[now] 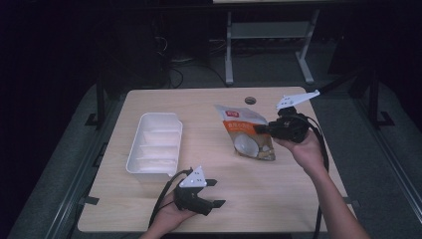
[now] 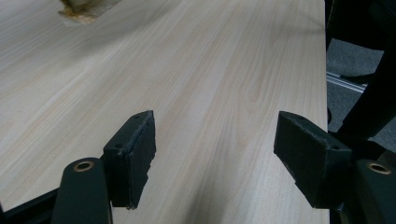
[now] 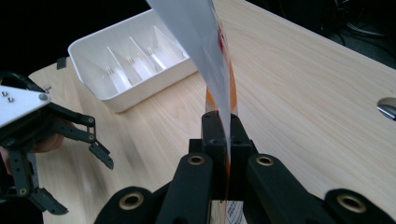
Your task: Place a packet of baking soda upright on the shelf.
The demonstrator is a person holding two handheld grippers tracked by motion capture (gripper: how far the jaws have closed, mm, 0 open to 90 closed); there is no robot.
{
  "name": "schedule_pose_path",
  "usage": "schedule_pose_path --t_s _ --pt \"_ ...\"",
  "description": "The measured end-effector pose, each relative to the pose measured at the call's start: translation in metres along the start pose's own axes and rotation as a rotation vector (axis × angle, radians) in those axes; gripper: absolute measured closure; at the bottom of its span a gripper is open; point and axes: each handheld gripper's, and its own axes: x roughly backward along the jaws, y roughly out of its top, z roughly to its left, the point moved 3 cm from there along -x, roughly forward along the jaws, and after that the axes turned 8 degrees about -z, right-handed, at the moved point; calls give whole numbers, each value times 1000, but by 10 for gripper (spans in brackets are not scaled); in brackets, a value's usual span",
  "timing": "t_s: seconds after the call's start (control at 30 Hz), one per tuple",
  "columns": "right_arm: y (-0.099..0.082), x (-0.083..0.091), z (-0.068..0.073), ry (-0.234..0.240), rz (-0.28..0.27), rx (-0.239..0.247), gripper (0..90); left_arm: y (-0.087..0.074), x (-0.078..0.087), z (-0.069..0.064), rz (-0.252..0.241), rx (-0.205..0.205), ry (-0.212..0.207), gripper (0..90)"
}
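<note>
Right of centre: right gripper (image 1: 264,128) pinches glossy orange-and-white snack pouch (image 1: 247,135) by its edge.
Lower left: left gripper (image 1: 215,193) wide — empty.
Risk: slick film could slip — thin grip.

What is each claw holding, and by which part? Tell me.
The right claw is shut on the snack bag, pinching its thin edge. The left claw is open and holds nothing.

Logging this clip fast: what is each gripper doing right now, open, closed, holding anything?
Left gripper: open, holding nothing, over bare table.
Right gripper: shut on the edge of the snack bag.
</note>
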Motion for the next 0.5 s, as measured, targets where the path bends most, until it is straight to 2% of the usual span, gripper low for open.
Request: schedule_pose_path --t_s 0.27,0.5 --pt "12 -15 2 19 -3 3 896 -2 -1 0 7 0 -9 279" --pt "30 -32 5 34 -13 20 896 -2 1 2 4 5 -12 275"
